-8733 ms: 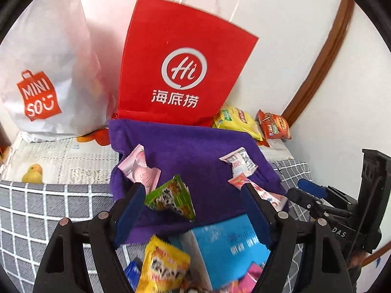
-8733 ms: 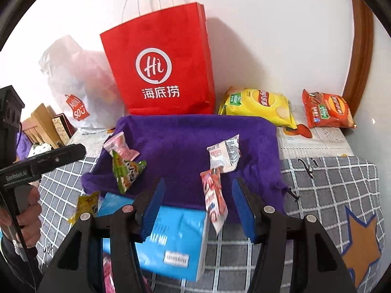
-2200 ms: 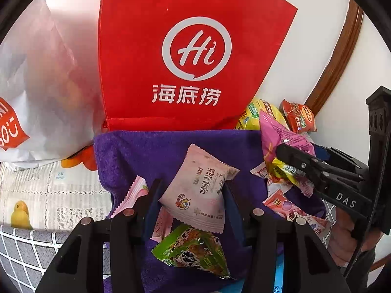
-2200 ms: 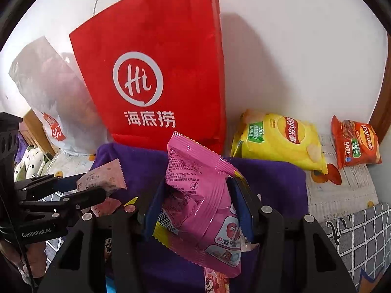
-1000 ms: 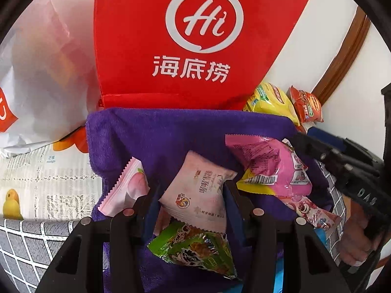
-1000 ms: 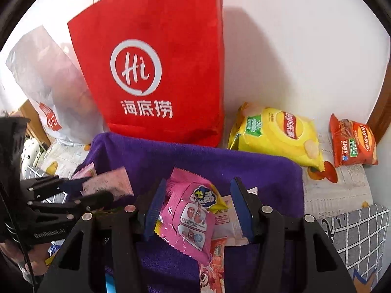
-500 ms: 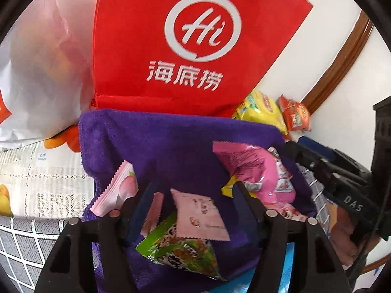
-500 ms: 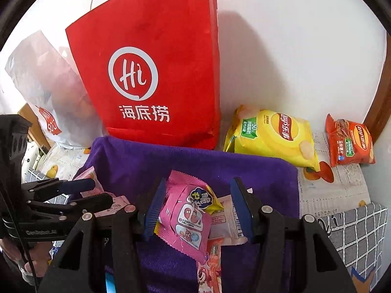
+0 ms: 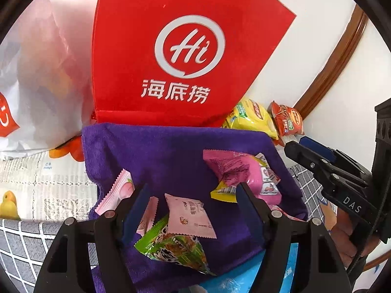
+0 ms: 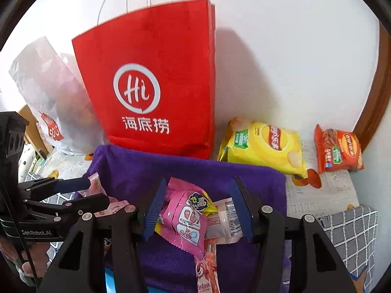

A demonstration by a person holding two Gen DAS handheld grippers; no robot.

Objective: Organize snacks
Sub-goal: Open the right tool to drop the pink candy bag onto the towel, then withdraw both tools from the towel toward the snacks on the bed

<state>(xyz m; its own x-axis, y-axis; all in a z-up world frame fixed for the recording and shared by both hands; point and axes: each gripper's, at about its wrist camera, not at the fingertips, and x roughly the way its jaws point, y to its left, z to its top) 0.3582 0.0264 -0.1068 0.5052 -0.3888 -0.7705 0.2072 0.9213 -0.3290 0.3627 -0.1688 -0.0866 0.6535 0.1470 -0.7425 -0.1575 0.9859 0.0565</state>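
My left gripper (image 9: 190, 190) is open above the near edge of the purple towel (image 9: 171, 151). Below its jaws a pale pink packet (image 9: 190, 217) lies loose on a green packet (image 9: 176, 249), and neither pad touches it. A peach-print packet (image 9: 117, 193) lies to the left. My right gripper (image 10: 198, 183) is also open, hovering over a bright pink packet (image 10: 185, 217) that rests on the towel (image 10: 146, 166) beside a clear-white packet (image 10: 227, 219) and a red stick pack (image 10: 207, 263). In the left wrist view, the right gripper (image 9: 303, 146) stands clear of that pink packet (image 9: 244, 173).
A red paper bag (image 10: 151, 85) stands against the wall behind the towel, with a white plastic bag (image 10: 48, 92) to its left. A yellow chip bag (image 10: 264, 146) and an orange-red bag (image 10: 337, 151) lie at the back right. A blue box (image 9: 244, 278) sits at the near edge.
My left jaws have spread and let go of the pale pink packet, which now lies on the green packet. Both grippers have risen a little. The bright pink packet has stayed put.
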